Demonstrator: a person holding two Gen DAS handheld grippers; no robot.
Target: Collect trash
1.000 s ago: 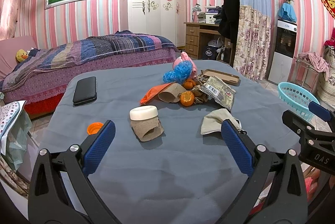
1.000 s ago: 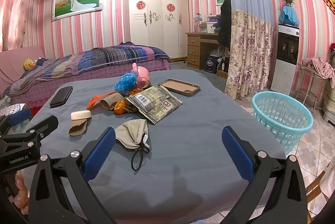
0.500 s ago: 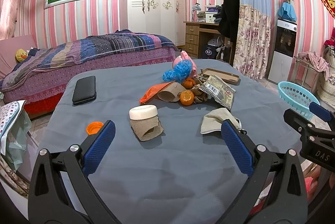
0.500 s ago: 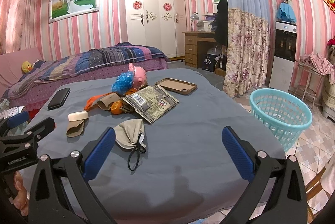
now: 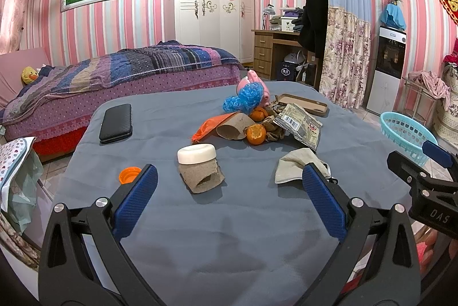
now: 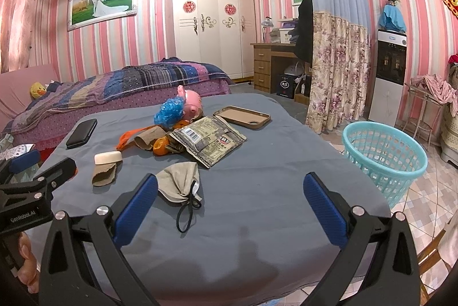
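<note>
On the grey-clothed table [image 5: 229, 234] trash lies beside a teal basket [image 6: 383, 151].

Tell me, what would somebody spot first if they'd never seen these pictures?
Probably the messy heap in the middle of the grey table: a pink pig toy, blue crinkly wrap, oranges and a crumpled snack packet. Next, the turquoise basket on the floor at the table's right. Nearest the camera, each gripper's blue-padded fingers are spread open and empty.
</note>
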